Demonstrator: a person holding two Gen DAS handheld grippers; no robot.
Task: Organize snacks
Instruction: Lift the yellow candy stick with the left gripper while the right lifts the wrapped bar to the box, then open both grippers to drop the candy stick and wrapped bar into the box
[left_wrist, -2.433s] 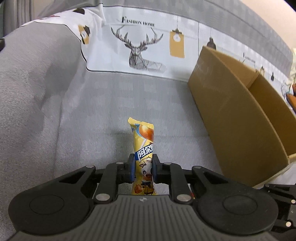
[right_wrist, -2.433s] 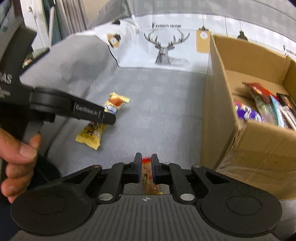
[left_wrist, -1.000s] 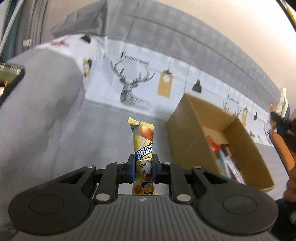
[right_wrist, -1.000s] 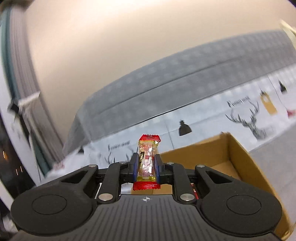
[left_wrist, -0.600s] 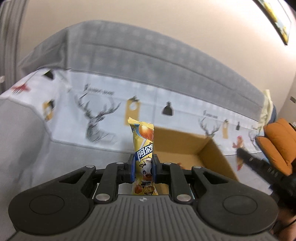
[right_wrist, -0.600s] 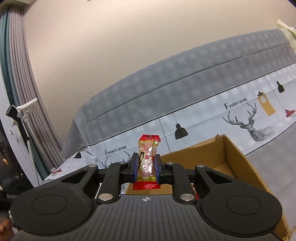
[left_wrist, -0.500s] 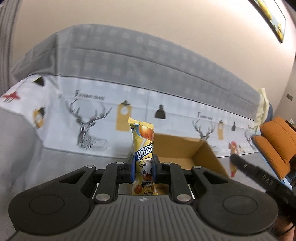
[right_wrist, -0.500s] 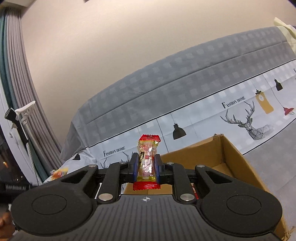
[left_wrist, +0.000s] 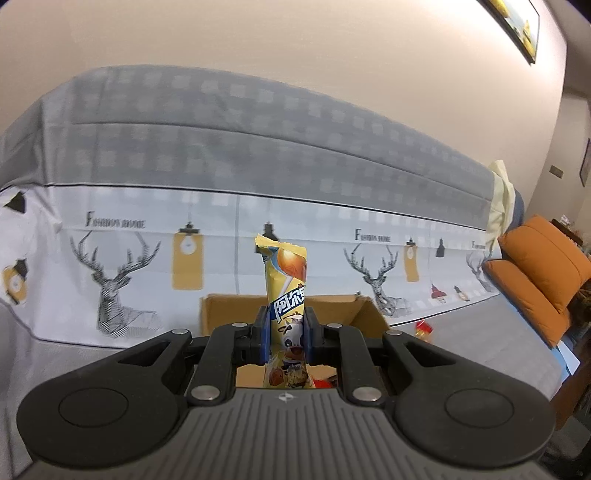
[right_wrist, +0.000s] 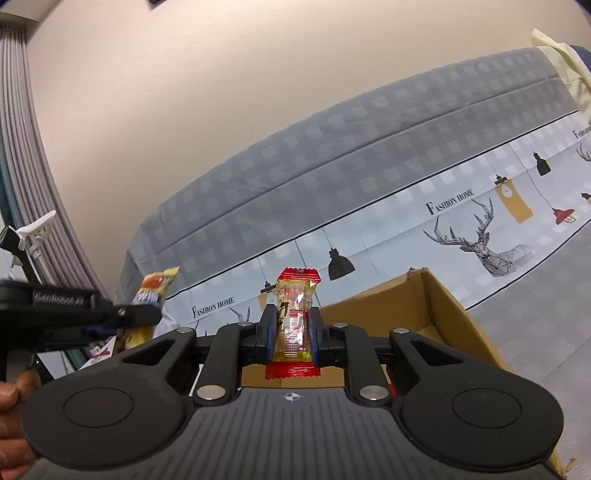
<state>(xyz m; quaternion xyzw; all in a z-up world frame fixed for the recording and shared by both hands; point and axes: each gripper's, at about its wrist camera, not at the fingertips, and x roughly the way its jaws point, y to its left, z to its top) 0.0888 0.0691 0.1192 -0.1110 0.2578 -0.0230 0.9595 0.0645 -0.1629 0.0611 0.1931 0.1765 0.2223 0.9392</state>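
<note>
Two snacks are being carried at once, one in each gripper, and both are hanging over or just short of the cardboard box (left_wrist: 364, 314). The left gripper (left_wrist: 286, 334) is clenching its jaws on the lower half of a tall yellow wrapper (left_wrist: 286, 286), which is standing upright with most of its length sticking up free. The right gripper (right_wrist: 293, 334) is gripping a red-ended clear packet (right_wrist: 295, 317) around its middle, again upright.

Risk one, as I judge it: the yellow wrapper is being pinched low, so on release it may be tipping forward and catching the box's near wall instead of falling inside. Risk two: both grippers are converging on the same opening, with the left one showing at the left edge of the right wrist view, so they could be knocking each other. Slick film may also be sliding in the pads. A small red item (left_wrist: 421, 328) is lying on the grey sofa (left_wrist: 461, 332) to the right of the box, outside it.
</note>
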